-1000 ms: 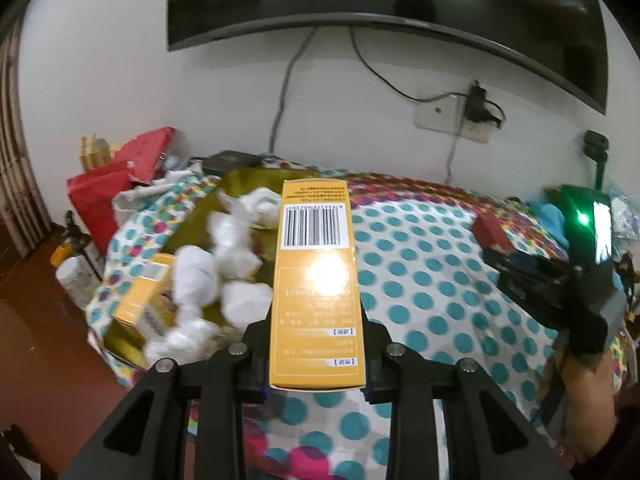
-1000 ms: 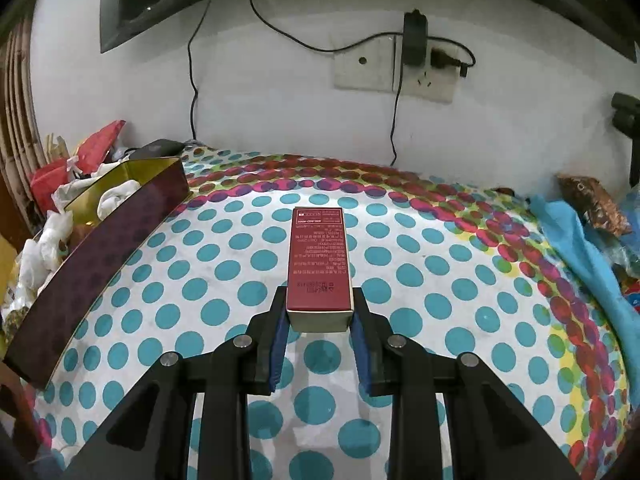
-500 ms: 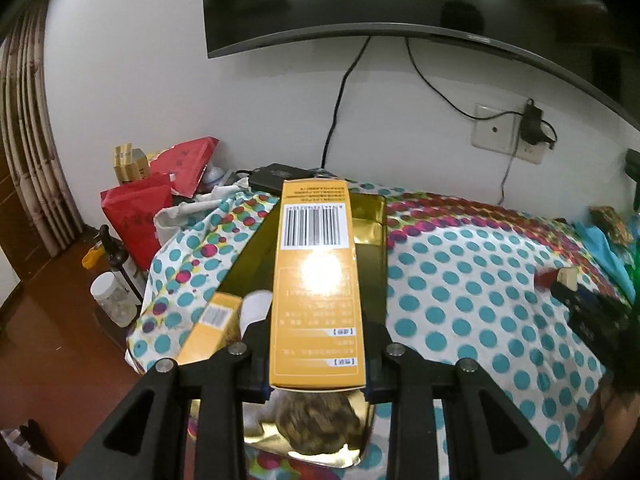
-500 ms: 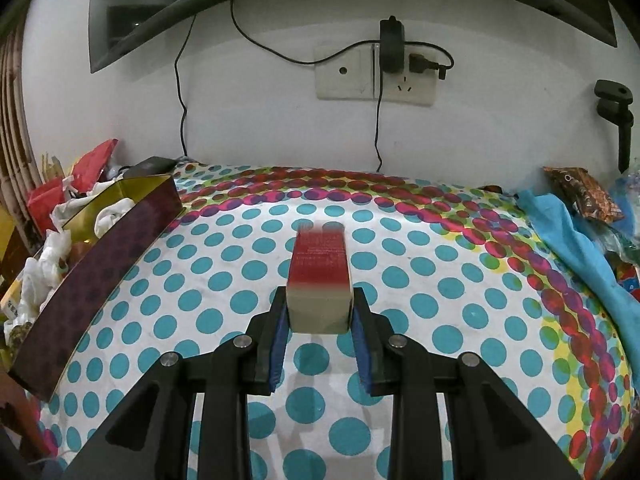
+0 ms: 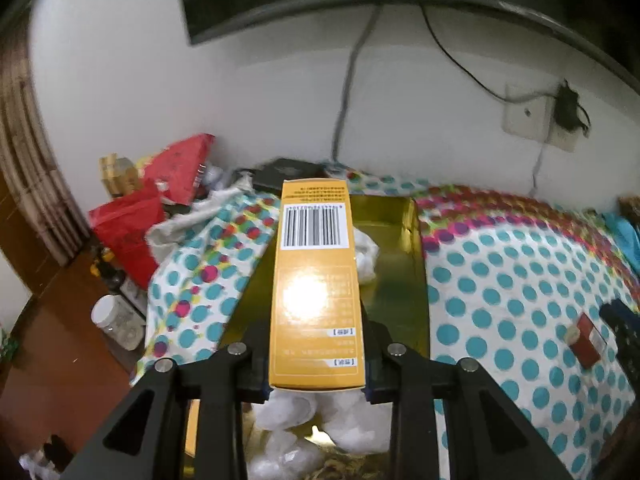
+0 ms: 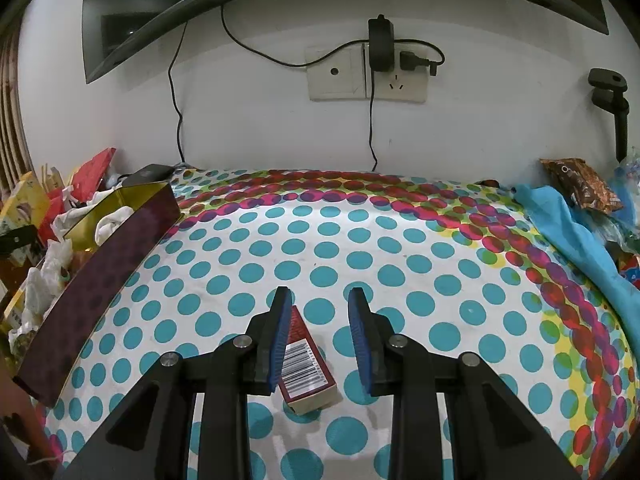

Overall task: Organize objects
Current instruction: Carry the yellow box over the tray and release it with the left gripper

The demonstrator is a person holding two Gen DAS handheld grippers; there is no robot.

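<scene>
Two boxes not yet in the tray, one of them poised over it

The left gripper (image 5: 318,364) is clamped on the orange box (image 5: 316,292), barcode up, held above the gold tray (image 5: 414,240); its jaws have just been opening a little, though the pads look to be pressing the box's sides. White wads (image 5: 288,412) already lie in the tray, so some sorting seems done. The right gripper (image 6: 320,336) has its jaws apart and grips nothing: the red box (image 6: 306,372) lies skewed on the dotted cloth (image 6: 360,240) between the fingers, close against the left pad and clear of the other, well apart from the tray. By my reading, what is left is to set the orange box down in the tray, then carry the red box over to it
</scene>
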